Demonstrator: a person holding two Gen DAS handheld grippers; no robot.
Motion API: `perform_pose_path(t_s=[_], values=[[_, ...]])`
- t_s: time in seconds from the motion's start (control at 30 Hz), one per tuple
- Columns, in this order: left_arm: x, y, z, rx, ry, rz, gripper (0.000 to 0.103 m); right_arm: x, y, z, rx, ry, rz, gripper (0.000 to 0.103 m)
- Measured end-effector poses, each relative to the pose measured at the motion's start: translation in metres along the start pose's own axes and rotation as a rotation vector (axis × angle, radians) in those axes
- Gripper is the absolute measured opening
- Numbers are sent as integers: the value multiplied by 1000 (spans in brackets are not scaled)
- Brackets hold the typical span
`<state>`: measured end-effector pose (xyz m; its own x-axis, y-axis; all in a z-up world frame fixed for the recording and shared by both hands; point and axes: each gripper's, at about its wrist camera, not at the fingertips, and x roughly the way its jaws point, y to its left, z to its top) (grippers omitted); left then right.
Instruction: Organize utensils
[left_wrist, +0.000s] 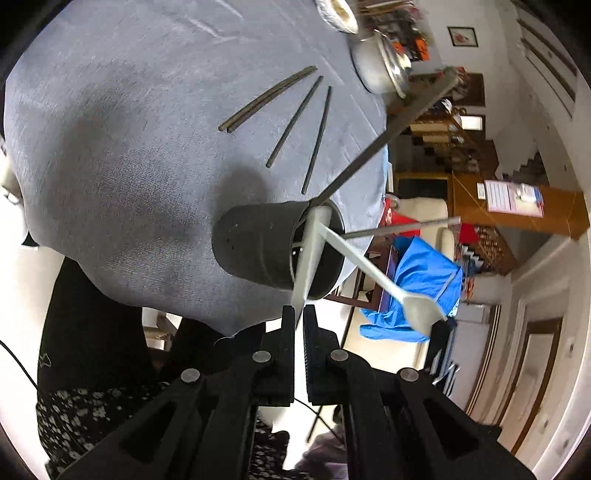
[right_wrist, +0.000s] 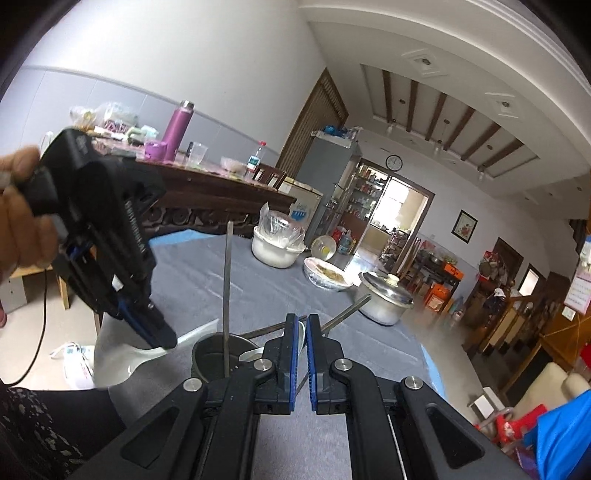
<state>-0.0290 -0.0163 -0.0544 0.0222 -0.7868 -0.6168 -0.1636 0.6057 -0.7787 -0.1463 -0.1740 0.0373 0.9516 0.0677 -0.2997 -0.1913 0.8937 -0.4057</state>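
A black utensil cup stands near the edge of the grey tablecloth. Two dark chopsticks lean out of it. My left gripper is shut on a white soup spoon whose far end reaches into the cup. My right gripper is shut on a second white spoon, which also points into the cup. Several loose chopsticks lie on the cloth beyond the cup.
A lidded steel pot, a foil-lined dish and a plastic-covered white bowl sit farther back on the table. A hand holds the left gripper. A blue cloth lies below the table edge.
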Motion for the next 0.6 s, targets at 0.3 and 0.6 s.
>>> perform_pose_path(t_s=[0.3,0.6], values=[[4,-7,3,-5,-4,-14,4,12,0,-2,0,30,17,5],[-34,4,14,48,-129,-2,4,24,-13,-8,77,65,41,5]])
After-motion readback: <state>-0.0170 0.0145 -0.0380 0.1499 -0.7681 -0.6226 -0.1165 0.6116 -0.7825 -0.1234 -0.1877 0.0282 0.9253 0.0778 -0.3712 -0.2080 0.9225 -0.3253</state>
